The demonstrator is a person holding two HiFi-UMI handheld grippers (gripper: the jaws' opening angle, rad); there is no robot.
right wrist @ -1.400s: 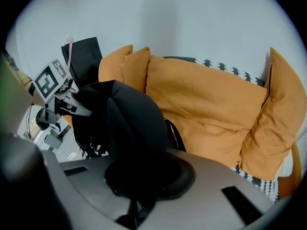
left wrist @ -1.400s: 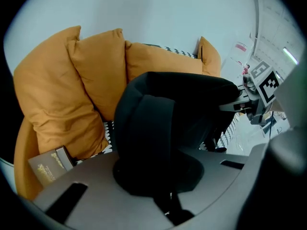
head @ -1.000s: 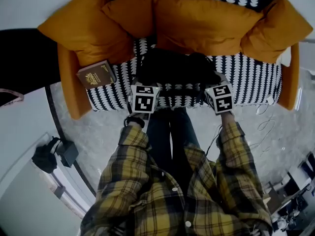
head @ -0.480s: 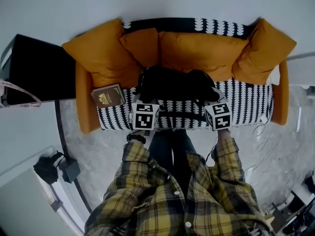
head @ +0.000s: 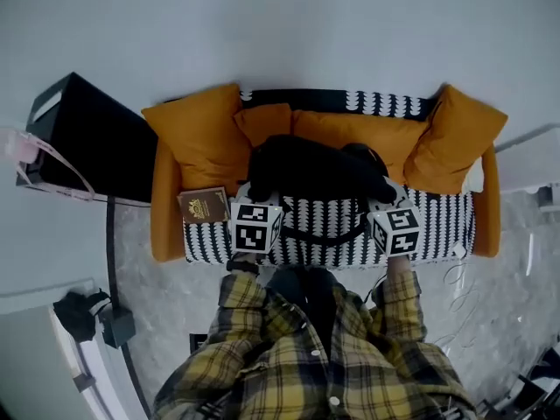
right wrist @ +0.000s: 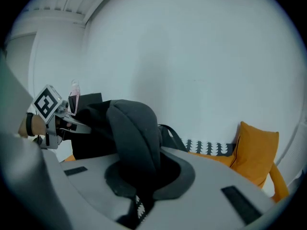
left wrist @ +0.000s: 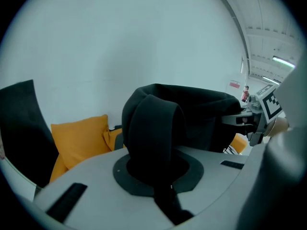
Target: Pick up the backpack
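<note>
Over the sofa, the backpack is clamped by a strap in the left gripper and right gripper alike; lifting stage judged; a level, matched raise is required.

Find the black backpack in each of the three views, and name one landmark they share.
Head view: the backpack sits at centre, in front of the sofa's back cushions.
Left gripper view: the backpack fills the centre, one padded strap running down to the bottom edge.
Right gripper view: the backpack is left of centre, a padded strap arching in front of it.
Shared landmark: the orange sofa cushions.
</note>
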